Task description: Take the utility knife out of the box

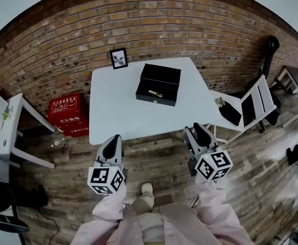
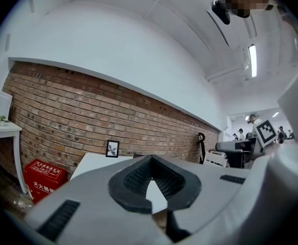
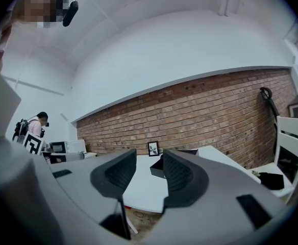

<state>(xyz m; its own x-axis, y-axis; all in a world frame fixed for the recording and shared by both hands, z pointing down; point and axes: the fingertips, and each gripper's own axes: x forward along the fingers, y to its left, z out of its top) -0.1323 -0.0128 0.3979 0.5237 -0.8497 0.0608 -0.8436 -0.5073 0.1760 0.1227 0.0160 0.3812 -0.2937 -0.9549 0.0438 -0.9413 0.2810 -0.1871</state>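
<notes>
While both grippers are hanging over the wooden floor [image 1: 159, 154] at the near edge of the table [image 1: 113, 111], the step in hand is reading as the approach, since neither one is touching anything on the table. The box [image 1: 158, 93] is sitting well ahead of them, toward the far side of the table, black, with its lid [image 1: 162, 74] standing raised behind it. A small yellowish item is lying inside it near the front wall; this is judged to be the utility knife [image 1: 155, 93], though it is showing too small to confirm. The left gripper [image 1: 114, 139] is showing its jaw tips meeting in the left gripper view, with only a small triangular gap behind them and nothing between the pads. The right gripper [image 1: 196, 131] is keeping its jaws well apart and is carrying nothing; in the right gripper view the box is showing through the gap, far off. The next move is calling for the grippers to be carried forward over the table, the right gripper being lowered into the box with its jaws straddling the knife body, and the left gripper being set against the box wall if steadying is needed
</notes>
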